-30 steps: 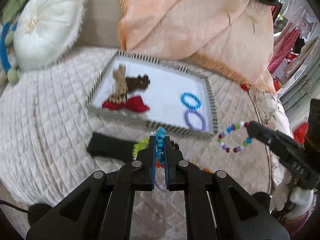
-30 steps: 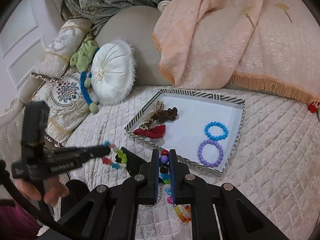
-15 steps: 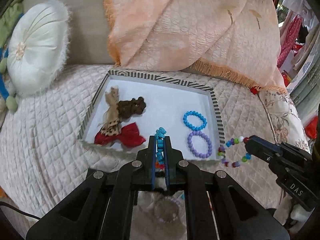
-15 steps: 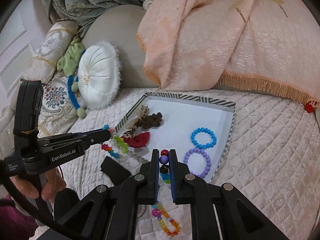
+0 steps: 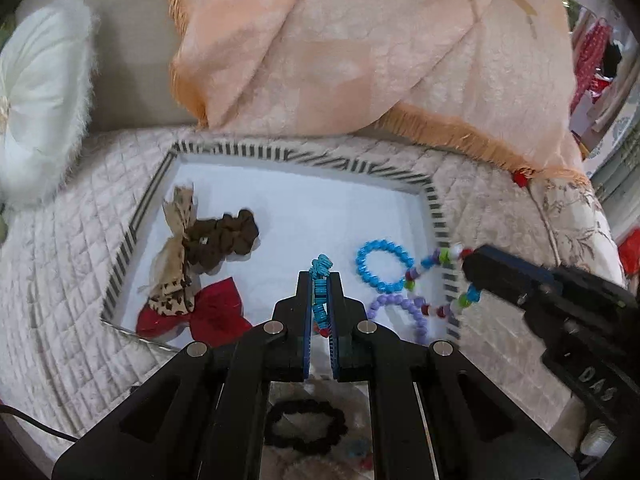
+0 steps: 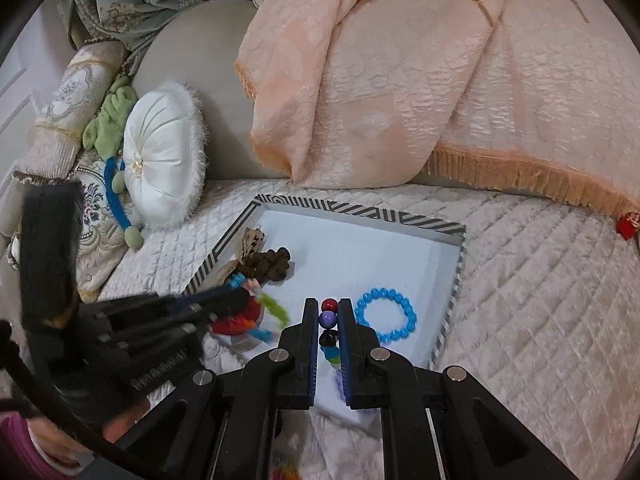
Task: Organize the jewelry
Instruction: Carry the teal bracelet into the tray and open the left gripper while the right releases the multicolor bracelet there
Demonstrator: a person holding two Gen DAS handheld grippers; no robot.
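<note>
A white tray with a striped rim (image 5: 304,156) (image 6: 352,210) lies on the quilted bed. In it are a blue bead bracelet (image 5: 384,266) (image 6: 386,316), a purple bead bracelet (image 5: 400,308), a brown scrunchie (image 5: 224,240) (image 6: 272,264), a leopard bow (image 5: 176,256) and a red bow (image 5: 212,316). My left gripper (image 5: 320,280) is shut on a turquoise bracelet (image 5: 320,292) above the tray's near part. My right gripper (image 6: 329,308) is shut on a multicolour bead bracelet (image 5: 440,284) (image 6: 328,320) above the tray's right side; it also shows in the left wrist view (image 5: 472,270).
A peach fringed blanket (image 5: 360,60) (image 6: 420,80) hangs behind the tray. A white round cushion (image 5: 36,100) (image 6: 160,160) stands at the left. A black scrunchie (image 5: 304,426) and more beads lie on the quilt before the tray.
Both grippers have moved forward with their bracelets, from the quilt in front of the tray to above the tray. The right gripper has drawn closer to the left one.
</note>
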